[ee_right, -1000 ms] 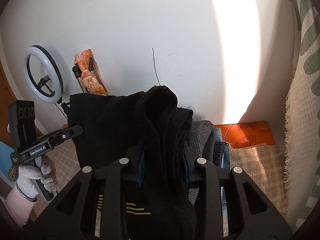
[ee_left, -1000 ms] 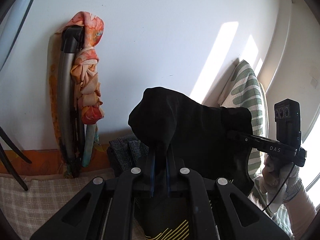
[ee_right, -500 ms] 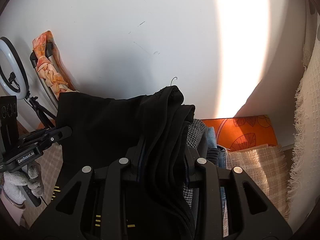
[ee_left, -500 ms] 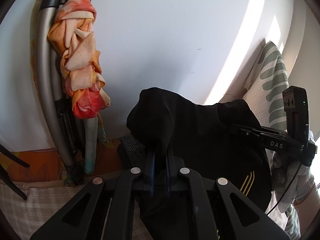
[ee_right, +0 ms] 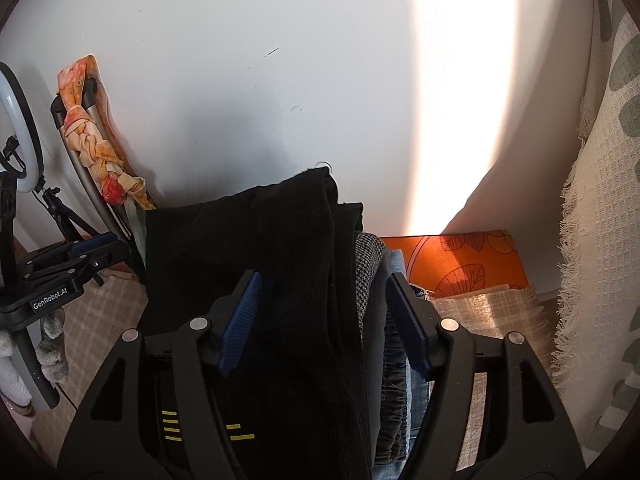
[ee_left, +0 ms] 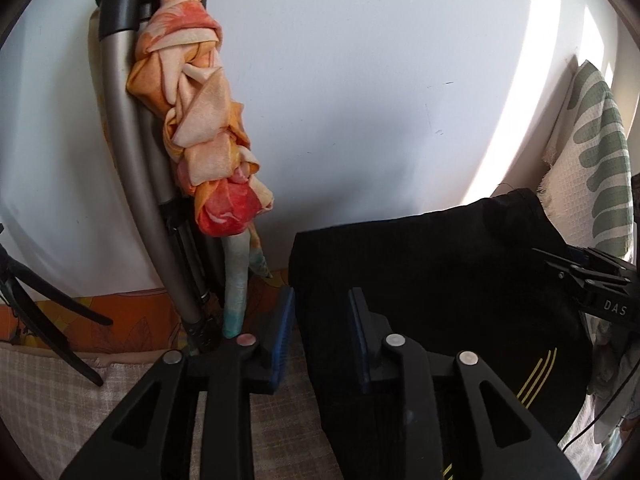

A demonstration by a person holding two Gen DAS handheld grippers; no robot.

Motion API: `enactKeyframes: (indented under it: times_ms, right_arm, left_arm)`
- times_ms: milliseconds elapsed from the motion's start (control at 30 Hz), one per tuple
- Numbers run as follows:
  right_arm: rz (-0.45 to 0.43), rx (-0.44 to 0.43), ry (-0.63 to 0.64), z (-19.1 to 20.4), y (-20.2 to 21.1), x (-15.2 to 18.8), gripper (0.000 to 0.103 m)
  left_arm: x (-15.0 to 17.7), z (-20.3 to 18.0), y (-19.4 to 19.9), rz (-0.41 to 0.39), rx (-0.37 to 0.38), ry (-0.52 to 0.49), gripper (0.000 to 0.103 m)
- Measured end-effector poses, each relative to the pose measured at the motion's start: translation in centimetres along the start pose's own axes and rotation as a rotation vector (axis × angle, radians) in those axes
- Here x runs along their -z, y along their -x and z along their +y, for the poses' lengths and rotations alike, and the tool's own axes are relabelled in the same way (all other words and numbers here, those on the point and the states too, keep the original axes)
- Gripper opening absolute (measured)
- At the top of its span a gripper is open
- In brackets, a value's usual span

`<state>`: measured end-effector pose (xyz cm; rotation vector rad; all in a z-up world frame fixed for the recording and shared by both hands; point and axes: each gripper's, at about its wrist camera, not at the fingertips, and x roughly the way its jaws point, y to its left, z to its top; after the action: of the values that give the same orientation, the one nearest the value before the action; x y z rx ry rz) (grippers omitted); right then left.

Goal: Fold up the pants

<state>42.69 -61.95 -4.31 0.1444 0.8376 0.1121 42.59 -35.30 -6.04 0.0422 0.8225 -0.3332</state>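
knotted orange scarf [ee_left: 204, 128] | ring light [ee_right: 18, 140] | leaf-print blanket [ee_left: 596, 176] | orange cushion [ee_right: 460, 260]

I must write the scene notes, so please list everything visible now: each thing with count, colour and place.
folded black pants with yellow stripes: one, black, on top of the clothes stack
stack of folded clothes: several, grey check and blue denim, under the pants
knotted orange patterned cloth: one, orange, tied on a grey metal frame at the wall
white ring light: one, white, far left
orange leaf-print cushion: one, by the wall
cream blanket with green leaves: one, right side
left tool: black, jaws opening, pants edge between them
right tool: black, jaws opening over the stack
gloved hand: one, grey glove, holding the left tool
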Motion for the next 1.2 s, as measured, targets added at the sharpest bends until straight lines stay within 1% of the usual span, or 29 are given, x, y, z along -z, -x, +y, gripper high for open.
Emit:
enactKeyframes:
  times_ms: [33, 67, 133, 167, 200, 300, 400, 633, 700, 733, 767, 833, 867, 900, 933, 1033, 1200]
  right_arm:
    - [-0.001, 0.014, 0.002, 0.0, 0.2, 0.0, 0.072]
    - [-0.006, 0.025, 0.002, -0.1, 0.4, 0.1, 0.076]
    - [-0.017, 0.046, 0.009, -0.1, 1.0, 0.3, 0.079]
    - [-0.021, 0.059, 0.012, 0.0, 1.2, 0.5, 0.079]
    - [-0.023, 0.067, 0.011, -0.1, 1.4, 0.5, 0.079]
    - [-0.032, 0.070, -0.008, -0.1, 2.4, 0.8, 0.080]
    - [-0.050, 0.077, -0.012, 0.2, 4.0, 1.2, 0.080]
    - [-0.098, 0.095, 0.002, 2.5, 8.5, 3.0, 0.081]
    - [-0.129, 0.110, -0.001, 3.3, 10.2, 3.8, 0.088]
    - [-0.151, 0.114, -0.004, 3.7, 11.1, 4.3, 0.095]
    - [-0.172, 0.120, -0.003, 4.1, 12.1, 4.8, 0.100]
    - [-0.212, 0.134, 0.003, 5.1, 13.9, 5.7, 0.103]
    - [-0.228, 0.134, 0.009, 5.7, 14.9, 6.3, 0.103]
    - [-0.234, 0.131, 0.012, 6.2, 15.7, 6.8, 0.103]
    - [-0.234, 0.125, 0.012, 6.6, 16.3, 7.2, 0.103]
    - [-0.231, 0.118, 0.014, 7.8, 17.9, 8.7, 0.103]
    - [-0.245, 0.136, 0.036, 9.9, 20.4, 11.6, 0.103]
  left_arm:
    - [-0.1, 0.1, 0.1, -0.004, -0.015, 0.002, 0.037]
    - [-0.2, 0.2, 0.5, -0.020, -0.031, -0.005, 0.041]
    - [-0.2, 0.1, 1.2, -0.049, -0.053, -0.020, 0.049]
    - [-0.2, 0.1, 1.4, -0.054, -0.053, -0.025, 0.056]
    - [-0.3, 0.1, 1.7, -0.062, -0.049, -0.028, 0.061]
    - [-0.1, 0.4, 2.9, -0.079, -0.051, -0.031, 0.062]
    - [0.1, 0.6, 4.3, -0.085, -0.028, -0.025, 0.062]
    - [1.9, 0.2, 8.8, -0.115, -0.005, -0.044, 0.062]
    - [2.6, -0.3, 10.5, -0.122, 0.018, -0.044, 0.062]
    - [3.2, -0.4, 11.6, -0.130, 0.023, -0.049, 0.062]
    - [3.8, -0.6, 12.5, -0.141, 0.024, -0.056, 0.062]
    - [4.8, -1.1, 14.2, -0.155, 0.030, -0.075, 0.062]
    - [5.3, -1.4, 15.3, -0.161, 0.035, -0.082, 0.067]
    - [5.8, -1.6, 16.3, -0.170, 0.042, -0.088, 0.074]
    - [6.4, -1.8, 17.2, -0.183, 0.045, -0.091, 0.077]
    - [7.8, -2.2, 19.6, -0.214, 0.037, -0.104, 0.078]
    - [10.2, -2.8, 23.4, -0.229, 0.074, -0.101, 0.078]
